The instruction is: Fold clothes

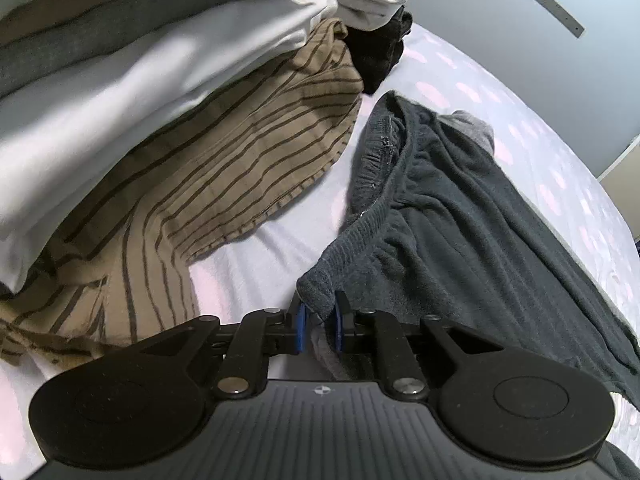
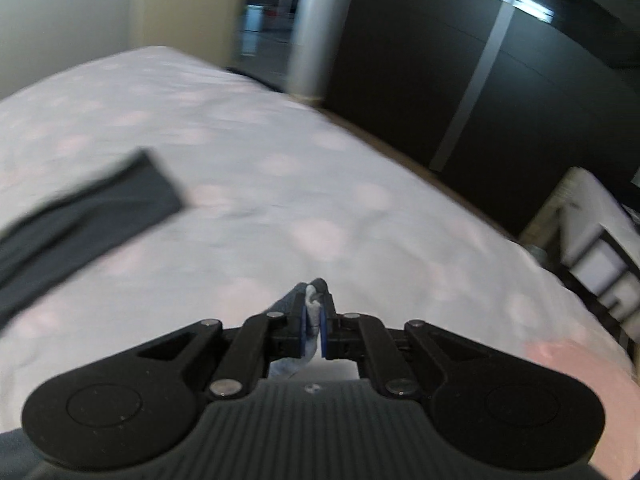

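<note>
Left hand-held gripper (image 1: 320, 320) clamped on the waistband corner of dark grey sweatpants (image 1: 460, 216) lying on the bed (image 1: 260, 248), striped tan garment (image 1: 224, 168) beside them, right hand-held gripper (image 2: 314, 316) pinching dark fabric (image 2: 298, 296) above the bed.

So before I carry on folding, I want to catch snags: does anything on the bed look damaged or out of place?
The dark grey garment has a frayed spot with loose pale threads at its ribbed waistband. Both the left gripper and the right gripper are shut on fabric. The striped shirt lies rumpled beside the folded stack.
</note>
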The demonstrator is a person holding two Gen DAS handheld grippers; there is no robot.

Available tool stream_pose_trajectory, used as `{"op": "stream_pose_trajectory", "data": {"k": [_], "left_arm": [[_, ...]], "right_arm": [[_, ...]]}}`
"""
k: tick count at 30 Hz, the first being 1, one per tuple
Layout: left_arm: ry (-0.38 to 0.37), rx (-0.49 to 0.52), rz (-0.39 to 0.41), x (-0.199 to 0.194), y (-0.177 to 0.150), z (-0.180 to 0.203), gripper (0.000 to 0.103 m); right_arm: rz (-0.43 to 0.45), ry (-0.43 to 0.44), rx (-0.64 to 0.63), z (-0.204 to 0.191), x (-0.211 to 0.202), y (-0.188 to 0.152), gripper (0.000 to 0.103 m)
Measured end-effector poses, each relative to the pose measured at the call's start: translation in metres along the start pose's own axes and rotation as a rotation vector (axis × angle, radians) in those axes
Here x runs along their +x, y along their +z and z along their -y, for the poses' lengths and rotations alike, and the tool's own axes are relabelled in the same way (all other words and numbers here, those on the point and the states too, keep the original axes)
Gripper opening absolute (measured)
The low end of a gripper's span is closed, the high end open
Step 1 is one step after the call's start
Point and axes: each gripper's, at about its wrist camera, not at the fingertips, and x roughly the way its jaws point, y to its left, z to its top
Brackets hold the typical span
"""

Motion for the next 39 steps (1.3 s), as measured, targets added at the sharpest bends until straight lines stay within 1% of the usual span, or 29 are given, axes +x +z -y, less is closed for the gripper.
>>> {"op": "stream_pose_trajectory", "data": {"k": [2,6,11,13,15,17,18,20,24,29,31,33,35,36,39], "left_arm": [[0.007,-0.007,-0.011,0.001,0.000,-0.003,0.015],[0.008,-0.015,-0.019,0.001,0.001,-0.003,0.015],[0.002,0.002,-0.008,-0.001,0.002,0.001,0.017],[0.001,0.008,-0.014,0.000,0.002,0.002,0.021],[0.009,0.010,-0.028,0.004,0.002,0.002,0.021],[0.016,0.018,-0.035,0.007,0.001,0.002,0.021],[0.019,0.025,-0.035,0.009,0.001,0.003,0.017],[0.030,0.047,-0.017,0.008,0.001,0.005,0.014],[0.081,0.073,0.055,0.001,0.003,0.009,0.011],[0.128,0.024,0.133,-0.007,0.008,0.001,0.010],[0.135,0.020,0.157,-0.009,0.009,0.001,0.010],[0.144,0.038,0.175,-0.010,0.010,0.003,0.010],[0.161,0.065,0.175,-0.009,0.010,0.007,0.010],[0.166,0.065,0.173,-0.008,0.010,0.007,0.010],[0.149,0.047,0.188,-0.012,0.013,0.007,0.010]], "right_arm": [[-0.037,-0.047,0.030,0.013,0.019,-0.006,0.007],[-0.123,-0.048,0.055,0.017,0.045,-0.023,0.007],[-0.141,-0.010,0.012,0.006,0.057,-0.041,0.007],[-0.132,0.004,0.008,0.006,0.061,-0.042,0.007],[-0.133,0.016,0.010,0.009,0.064,-0.041,0.007],[-0.145,0.035,0.019,0.011,0.065,-0.036,0.007],[-0.140,0.047,0.024,0.012,0.063,-0.031,0.007],[-0.118,0.074,0.032,0.013,0.057,-0.020,0.007],[-0.058,0.090,0.055,0.009,0.057,0.010,0.007],[-0.026,0.098,0.134,-0.011,0.073,0.046,0.007],[-0.024,0.094,0.136,-0.027,0.083,0.056,0.007],[-0.023,0.086,0.112,-0.044,0.091,0.061,0.007],[-0.019,0.080,0.077,-0.058,0.096,0.062,0.007],[-0.018,0.075,0.063,-0.063,0.097,0.062,0.007],[-0.025,0.070,0.048,-0.065,0.100,0.063,0.007]]}}
